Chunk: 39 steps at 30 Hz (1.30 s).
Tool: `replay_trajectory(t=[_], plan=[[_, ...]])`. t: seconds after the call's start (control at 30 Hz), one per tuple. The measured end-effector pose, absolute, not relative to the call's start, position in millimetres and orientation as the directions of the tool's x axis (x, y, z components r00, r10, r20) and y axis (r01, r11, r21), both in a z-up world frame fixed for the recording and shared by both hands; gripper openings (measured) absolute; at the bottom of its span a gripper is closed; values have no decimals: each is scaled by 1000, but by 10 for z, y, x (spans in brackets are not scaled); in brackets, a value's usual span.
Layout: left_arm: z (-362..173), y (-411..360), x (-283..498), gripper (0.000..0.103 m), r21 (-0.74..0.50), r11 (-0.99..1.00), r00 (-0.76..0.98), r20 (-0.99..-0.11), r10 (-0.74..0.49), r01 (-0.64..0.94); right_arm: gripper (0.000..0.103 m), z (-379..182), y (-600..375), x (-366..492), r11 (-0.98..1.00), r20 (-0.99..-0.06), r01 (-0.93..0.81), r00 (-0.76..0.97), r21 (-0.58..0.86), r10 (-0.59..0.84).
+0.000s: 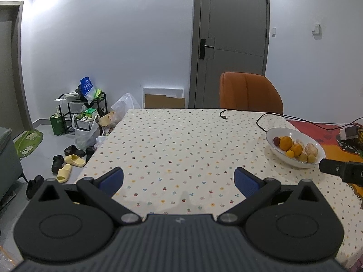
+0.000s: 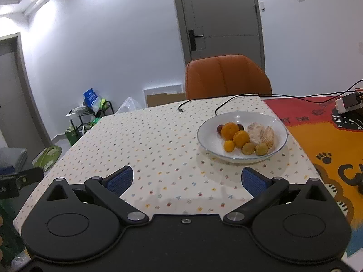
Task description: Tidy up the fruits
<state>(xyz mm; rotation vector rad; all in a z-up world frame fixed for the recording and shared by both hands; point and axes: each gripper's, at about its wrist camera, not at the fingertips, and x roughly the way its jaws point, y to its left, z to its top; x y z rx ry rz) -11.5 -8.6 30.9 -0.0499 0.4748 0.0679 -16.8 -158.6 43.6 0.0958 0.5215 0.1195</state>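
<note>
Fruits are being kept in one round white bowl (image 2: 242, 133) on the dotted tablecloth (image 2: 158, 149): three oranges (image 2: 229, 131), two small yellow-green fruits (image 2: 248, 148), two dark plums (image 2: 219, 128) and two pale peeled pieces (image 2: 255, 133). Both tongs, left (image 1: 179, 179) and right (image 2: 187, 179), are being held wide open with nothing between the blue ribbed pads (image 2: 120, 180). Writing on the red-orange mat (image 2: 317, 136) cannot be read.

The bench (image 2: 158, 140) wears a dotted cloth; at right of the frame a white bowl (image 2: 279, 140) of fruit sits on it (beside a red-orange mat (image 2: 317, 136)), a black cable (image 2: 188, 103) behind.
</note>
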Motion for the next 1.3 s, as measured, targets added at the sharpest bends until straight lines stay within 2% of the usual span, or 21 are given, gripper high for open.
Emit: replay_trajectory(t=[1.3], plan=[[216, -134, -97, 103, -34, 997, 864, -501, 41, -67, 103, 418, -1440, -199, 989, -496, -122, 855, 86, 148]])
